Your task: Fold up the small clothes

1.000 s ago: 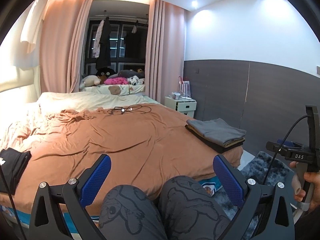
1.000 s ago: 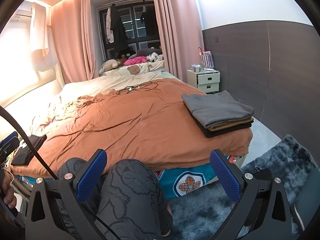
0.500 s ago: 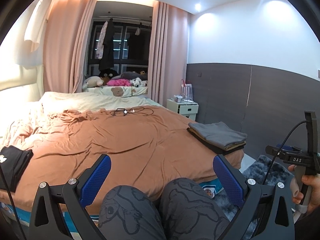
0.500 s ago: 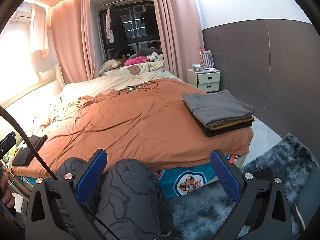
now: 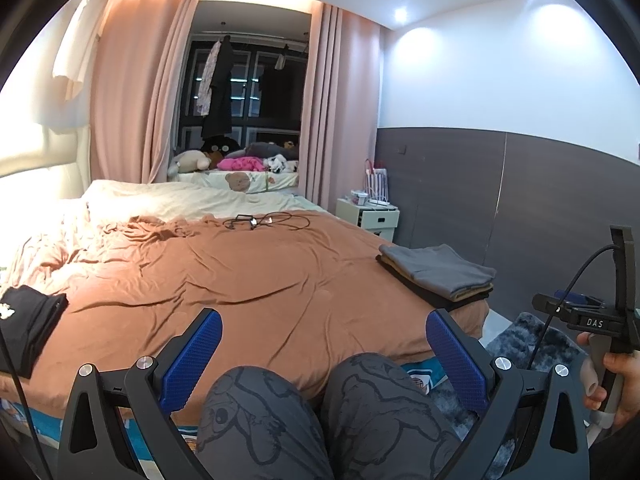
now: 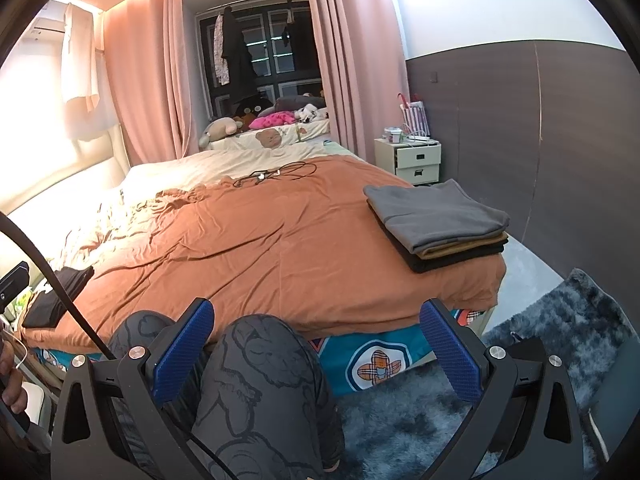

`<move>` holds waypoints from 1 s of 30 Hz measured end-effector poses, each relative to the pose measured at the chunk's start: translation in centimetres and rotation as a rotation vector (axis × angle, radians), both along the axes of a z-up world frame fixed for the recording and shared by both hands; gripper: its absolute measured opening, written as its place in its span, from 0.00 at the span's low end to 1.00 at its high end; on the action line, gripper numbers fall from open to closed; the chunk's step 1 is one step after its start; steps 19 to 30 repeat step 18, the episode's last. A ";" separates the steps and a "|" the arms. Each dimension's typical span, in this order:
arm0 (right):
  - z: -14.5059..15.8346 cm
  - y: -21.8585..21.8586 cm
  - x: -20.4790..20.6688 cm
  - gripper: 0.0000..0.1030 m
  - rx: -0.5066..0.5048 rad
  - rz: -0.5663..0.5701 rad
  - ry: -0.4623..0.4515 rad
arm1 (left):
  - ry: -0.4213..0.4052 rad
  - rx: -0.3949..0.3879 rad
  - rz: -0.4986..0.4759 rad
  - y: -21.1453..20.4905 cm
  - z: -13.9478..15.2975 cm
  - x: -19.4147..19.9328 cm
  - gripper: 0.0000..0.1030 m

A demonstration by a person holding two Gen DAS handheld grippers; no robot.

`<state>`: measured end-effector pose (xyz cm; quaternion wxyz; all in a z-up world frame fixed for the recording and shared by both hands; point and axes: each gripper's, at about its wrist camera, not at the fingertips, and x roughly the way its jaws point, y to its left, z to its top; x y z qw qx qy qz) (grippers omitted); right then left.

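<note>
**Ana:** Bedroom lights are glowing over the bed (image 5: 280, 280), and its orange-brown cover is lying wide and bare down the middle. Both grippers are hanging back above the person's knees (image 5: 312, 408), short of the mattress edge.

**Ben:** And both are spread wide, Ana. The left gripper (image 5: 320, 344) is gaping with nothing between its blue pads, and the right gripper (image 6: 316, 340) is gaping just the same.

**Ana:** So where is the work sitting? The folded stack (image 6: 436, 220), grey on tan on black, is resting at the bed's right corner, looking finished.

**Ben:** The black garment (image 5: 28, 324) is what's waiting, I'd say. It's lying at the bed's left edge, forward and well to the left of both tools, its long side running away from the person.

**Ana:** The right wrist view is showing it (image 6: 60, 292) far off at the left margin, so the left gripper is sitting nearer.

**Ben:** I'm expecting a leftward reach, then a drag onto the bare middle.
</note>
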<state>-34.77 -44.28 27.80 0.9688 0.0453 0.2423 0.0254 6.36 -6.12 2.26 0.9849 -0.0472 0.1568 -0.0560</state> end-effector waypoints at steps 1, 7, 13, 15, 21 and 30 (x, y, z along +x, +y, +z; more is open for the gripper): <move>-0.1 -0.1 0.1 1.00 0.002 0.002 0.001 | -0.002 0.001 0.001 0.0 0.0 0.0 1.00; -0.2 0.1 0.3 1.00 0.002 0.003 0.008 | 0.002 -0.006 0.006 0.4 -0.2 -0.1 1.00; -0.2 0.2 0.2 1.00 -0.003 0.003 0.010 | 0.009 -0.009 0.005 0.6 -0.4 -0.1 1.00; -0.2 0.2 0.3 1.00 -0.004 0.001 0.012 | 0.008 -0.006 0.005 0.5 -0.4 -0.2 1.00; -0.2 0.2 0.4 1.00 -0.005 -0.001 0.014 | 0.008 -0.003 0.008 0.4 -0.6 -0.2 1.00; -0.2 0.2 0.4 1.00 -0.005 -0.001 0.014 | 0.008 -0.003 0.008 0.4 -0.6 -0.2 1.00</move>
